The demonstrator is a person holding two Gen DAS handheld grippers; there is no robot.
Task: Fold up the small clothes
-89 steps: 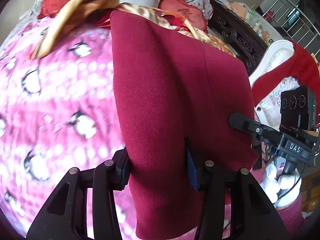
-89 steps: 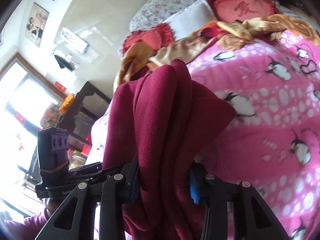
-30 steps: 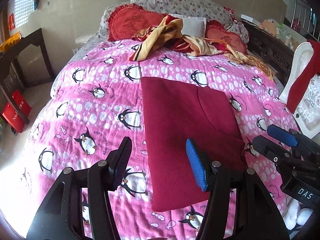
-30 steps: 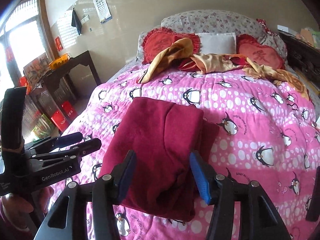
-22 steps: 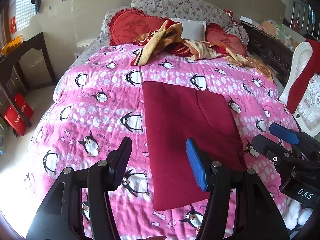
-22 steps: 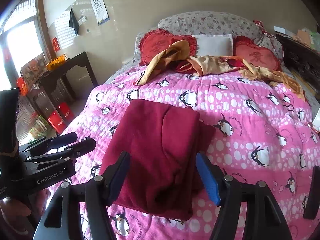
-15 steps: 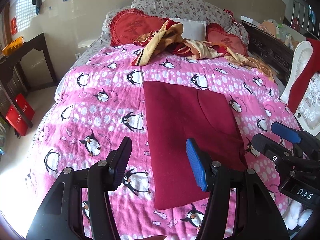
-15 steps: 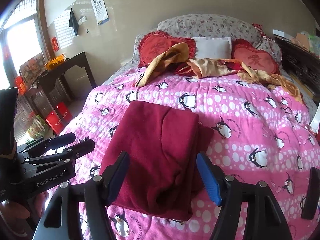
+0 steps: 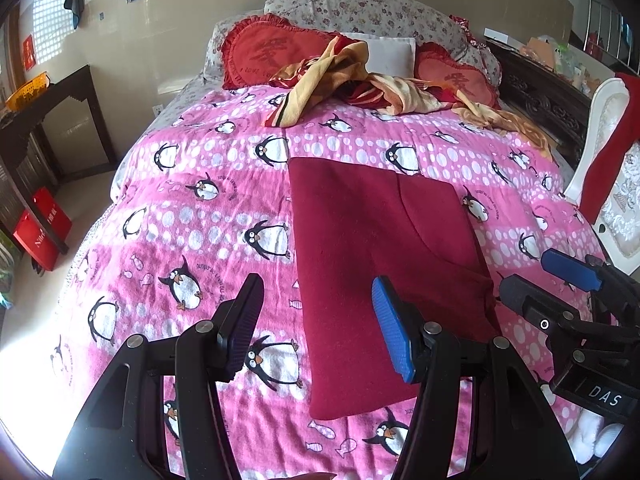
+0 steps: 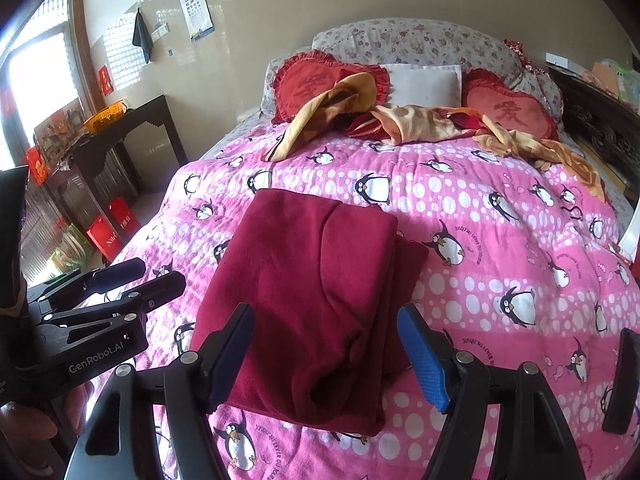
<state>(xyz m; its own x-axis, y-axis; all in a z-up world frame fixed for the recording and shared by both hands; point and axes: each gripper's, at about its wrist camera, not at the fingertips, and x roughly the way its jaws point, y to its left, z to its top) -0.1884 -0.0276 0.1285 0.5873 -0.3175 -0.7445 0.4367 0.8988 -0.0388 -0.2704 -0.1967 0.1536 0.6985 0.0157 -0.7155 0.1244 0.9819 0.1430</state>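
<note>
A dark red garment [image 9: 380, 248] [image 10: 316, 280] lies folded in a flat rectangle on the pink penguin blanket [image 9: 192, 208]. Its right side shows stacked layers and a loose fold near the front edge. My left gripper [image 9: 316, 286] hovers open above the garment's front left edge, with nothing between its pads. The jaws of my right gripper [image 10: 324, 314] are opening above the garment's near end; their pads touch nothing. Each gripper also shows in the other's view: the right gripper [image 9: 536, 278] at the right, the left gripper [image 10: 152, 276] at the left.
Yellow and red cloths [image 9: 360, 76] are heaped by the red heart cushions [image 10: 316, 84] at the bed's head. A dark side table [image 10: 132, 128] and red boxes [image 9: 40, 228] stand left of the bed. A white chair [image 9: 600, 152] draped in red stands to the right.
Three seconds ago both grippers held the red garment up. Now it lies folded on the blanket and both are off it. Over the last second the right jaws spread wider.
</note>
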